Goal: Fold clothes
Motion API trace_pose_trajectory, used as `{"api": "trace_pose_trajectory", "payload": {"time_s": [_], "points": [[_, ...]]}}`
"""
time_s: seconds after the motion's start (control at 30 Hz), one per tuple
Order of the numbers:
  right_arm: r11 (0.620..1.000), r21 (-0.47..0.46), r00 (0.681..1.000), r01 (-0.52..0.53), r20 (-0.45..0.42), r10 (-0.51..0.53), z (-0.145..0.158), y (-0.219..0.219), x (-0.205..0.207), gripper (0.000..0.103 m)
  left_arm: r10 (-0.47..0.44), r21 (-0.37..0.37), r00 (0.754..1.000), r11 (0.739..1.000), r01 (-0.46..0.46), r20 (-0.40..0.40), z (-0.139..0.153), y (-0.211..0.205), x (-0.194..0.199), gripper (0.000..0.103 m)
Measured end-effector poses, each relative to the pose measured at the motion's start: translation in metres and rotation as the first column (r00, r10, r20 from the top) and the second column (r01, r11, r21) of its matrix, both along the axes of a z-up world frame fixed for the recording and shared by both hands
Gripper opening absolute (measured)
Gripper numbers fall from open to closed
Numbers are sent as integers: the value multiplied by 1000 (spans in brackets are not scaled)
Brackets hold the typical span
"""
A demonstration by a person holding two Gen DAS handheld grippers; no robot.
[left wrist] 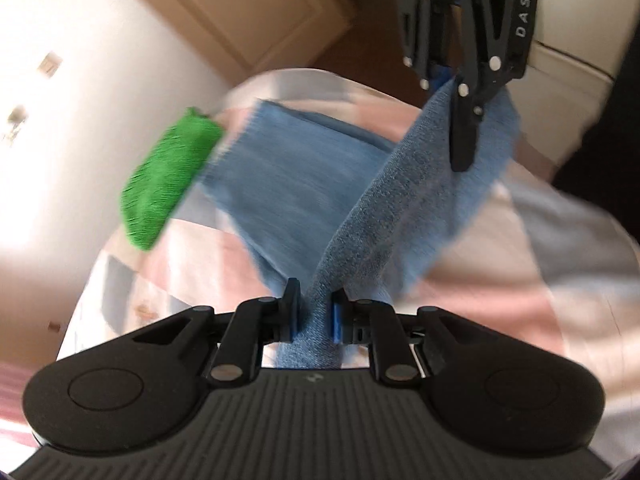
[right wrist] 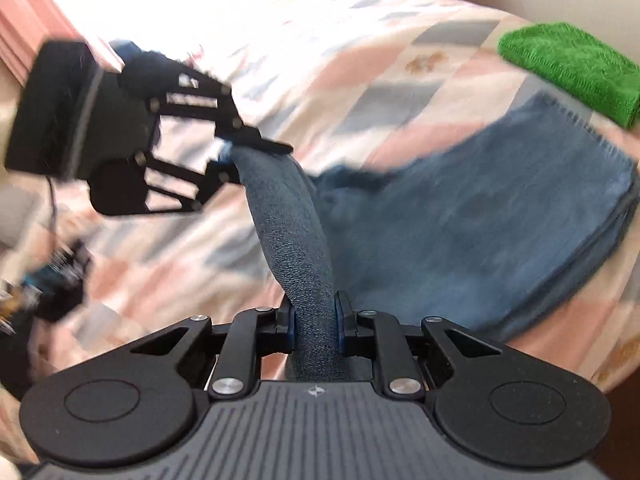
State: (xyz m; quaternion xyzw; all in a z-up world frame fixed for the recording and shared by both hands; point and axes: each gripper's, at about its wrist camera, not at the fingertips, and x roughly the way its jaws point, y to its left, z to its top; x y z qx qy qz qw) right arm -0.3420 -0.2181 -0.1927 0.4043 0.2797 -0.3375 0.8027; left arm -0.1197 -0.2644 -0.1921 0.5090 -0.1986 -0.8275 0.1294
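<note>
On a bed spread with a pink, white and grey checked quilt [right wrist: 360, 80], two handheld grippers stretch one edge of a blue cloth [left wrist: 280, 184] between them. In the left wrist view, the left gripper [left wrist: 316, 312] has its fingers clamped on a bunched hem of the cloth at 6 o'clock, and the fabric rises as a taut ridge toward 1 o'clock, where the right gripper [left wrist: 460, 120] pinches the other end, its black fingers closed on the material. The right wrist view shows the same hold from the other side: the right gripper [right wrist: 316, 316] grips the rolled edge at 6 o'clock, and the left gripper [right wrist: 236, 148] bites the far end at 10 o'clock. The rest of the blue cloth lies on the quilt toward 3 o'clock, one fringed edge showing. A folded green towel [right wrist: 572, 68] sits at 2 o'clock, just beside that fringe. Bright window light and a pink curtain [right wrist: 24, 28] fill the far side; much of both views is blurred.
</note>
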Motion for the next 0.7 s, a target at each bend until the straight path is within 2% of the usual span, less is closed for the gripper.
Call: {"api": "trace_pose_trajectory", "payload": {"time_s": [0.1, 0.17, 0.2, 0.23, 0.27, 0.33, 0.4, 0.43, 0.53, 0.57, 0.63, 0.7], "points": [[1000, -22, 1000, -20, 19, 20, 10, -47, -46, 16, 125, 24, 991, 992, -124, -42, 11, -37, -42, 15], [1000, -26, 1000, -17, 5, 17, 7, -84, -77, 16, 247, 24, 965, 969, -246, -90, 13, -65, -72, 23], [1000, -10, 1000, -7, 4, 7, 0, -102, -92, 16, 314, 22, 942, 949, -314, -120, 13, -80, -86, 35], [1000, 13, 1000, 4, 1, -4, -9, -121, -106, 16, 387, 35, 908, 922, -387, -157, 13, -95, -99, 41], [999, 36, 1000, 15, -3, -15, -18, -139, -121, 16, 469, 76, 859, 883, -464, -205, 15, -109, -108, 41], [996, 78, 998, 40, -42, -37, -42, -172, -143, 15, 621, 188, 732, 783, -593, -280, 16, -134, -118, 40], [992, 104, 993, 64, -108, -53, -67, -197, -159, 14, 738, 306, 598, 675, -672, -314, 13, -143, -117, 38], [991, 115, 992, 62, -113, -49, -74, -203, -163, 14, 779, 361, 548, 627, -690, -305, 7, -142, -115, 38], [992, 118, 996, 31, -81, -22, -78, -208, -168, 13, 871, 480, 428, 490, -728, -240, -15, -125, -111, 34], [996, 93, 997, 7, -83, 1, -71, -207, -166, 13, 892, 511, 398, 450, -732, -215, -22, -116, -110, 34], [997, 69, 997, -18, -68, 23, -59, -206, -167, 12, 918, 536, 353, 393, -747, -181, -34, -96, -111, 35], [998, 63, 997, -27, -73, 31, -56, -208, -171, 11, 933, 555, 322, 355, -752, -161, -43, -78, -111, 34]]}}
